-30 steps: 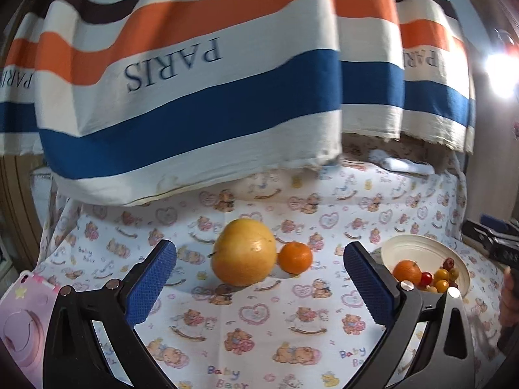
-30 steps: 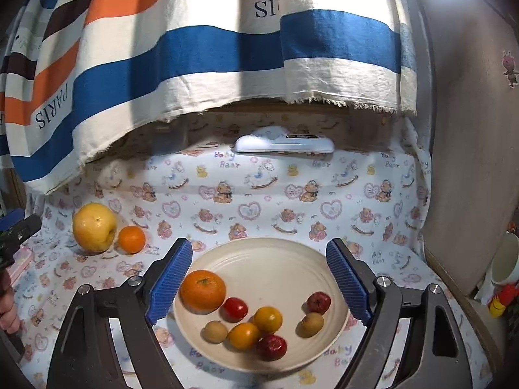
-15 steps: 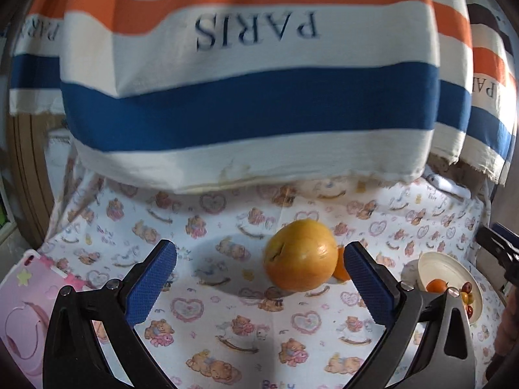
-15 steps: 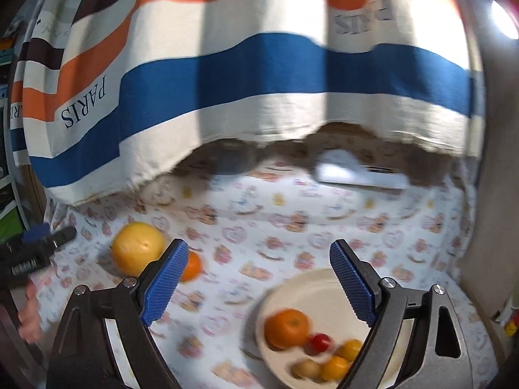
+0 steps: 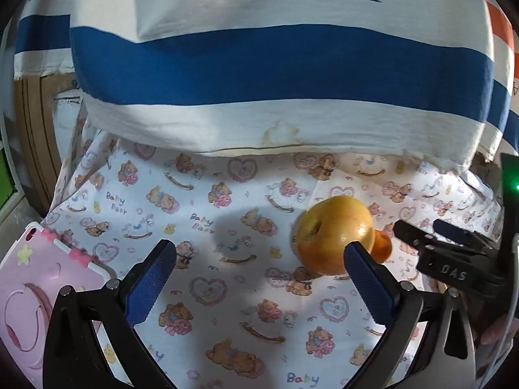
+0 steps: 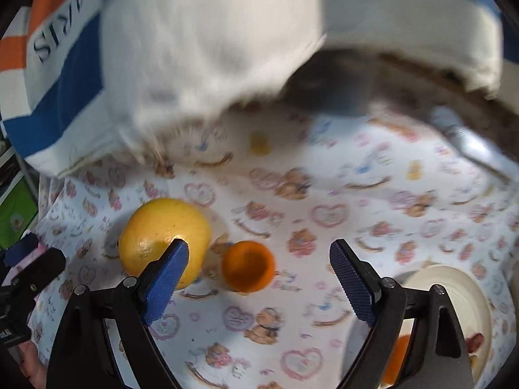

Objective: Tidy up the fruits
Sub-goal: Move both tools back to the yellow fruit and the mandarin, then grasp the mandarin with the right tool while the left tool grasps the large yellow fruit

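Note:
A big yellow-orange fruit (image 5: 334, 235) (image 6: 162, 236) lies on the bear-print cloth, with a small orange (image 6: 248, 270) (image 5: 382, 246) touching or nearly touching its side. My right gripper (image 6: 259, 270) stands open, hovering with the small orange between its blue pads; the pads do not press on it. My left gripper (image 5: 259, 269) is open over bare cloth, the big fruit just behind its right finger (image 5: 363, 275). The right gripper's black body (image 5: 454, 259) shows at the right edge of the left wrist view. A cream plate (image 6: 454, 295) with fruit sits at the lower right, partly hidden.
A striped "PARIS" towel (image 5: 275, 74) hangs over the back of the cloth-covered surface. A pink tablet case (image 5: 35, 295) lies at the left edge. A white flat device (image 6: 470, 142) rests at the back right. A hand (image 6: 32, 363) holds the left gripper.
The right gripper swung left from above the plate to the small orange beside the big fruit. The left gripper shifted left, so the big fruit now sits by its right finger.

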### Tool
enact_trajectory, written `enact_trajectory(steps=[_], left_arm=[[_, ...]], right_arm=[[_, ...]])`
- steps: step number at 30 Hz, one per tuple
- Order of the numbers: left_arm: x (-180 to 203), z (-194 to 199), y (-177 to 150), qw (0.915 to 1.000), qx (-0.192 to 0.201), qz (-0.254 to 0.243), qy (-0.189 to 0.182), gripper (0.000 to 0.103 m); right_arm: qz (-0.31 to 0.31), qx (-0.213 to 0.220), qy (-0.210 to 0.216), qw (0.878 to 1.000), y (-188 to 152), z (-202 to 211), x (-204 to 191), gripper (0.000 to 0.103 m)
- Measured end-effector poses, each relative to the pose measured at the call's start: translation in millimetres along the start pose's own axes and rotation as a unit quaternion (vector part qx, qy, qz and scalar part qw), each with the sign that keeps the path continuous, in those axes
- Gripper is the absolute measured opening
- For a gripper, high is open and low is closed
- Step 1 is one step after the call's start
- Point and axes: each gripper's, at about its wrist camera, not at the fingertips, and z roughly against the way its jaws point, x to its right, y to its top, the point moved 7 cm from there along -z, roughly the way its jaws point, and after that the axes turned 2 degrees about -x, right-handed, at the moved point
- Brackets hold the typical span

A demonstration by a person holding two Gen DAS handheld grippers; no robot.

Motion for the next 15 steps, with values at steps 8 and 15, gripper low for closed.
enact_trajectory(steps=[8, 15], left_arm=[[-1.7, -2.4, -1.8, 0.9999, -0.01, 0.007, 0.002, 0.102], [2.6, -13.1, -7.5, 0.9995, -0.032, 0.004, -0.004, 0.102]], right_arm=[[-0.048, -0.047, 0.027, 0.997, -12.8, -27.0, 9.9, 0.083], [-0.055, -0.068, 0.06, 0.994, -17.1, -43.7, 8.1, 0.076]])
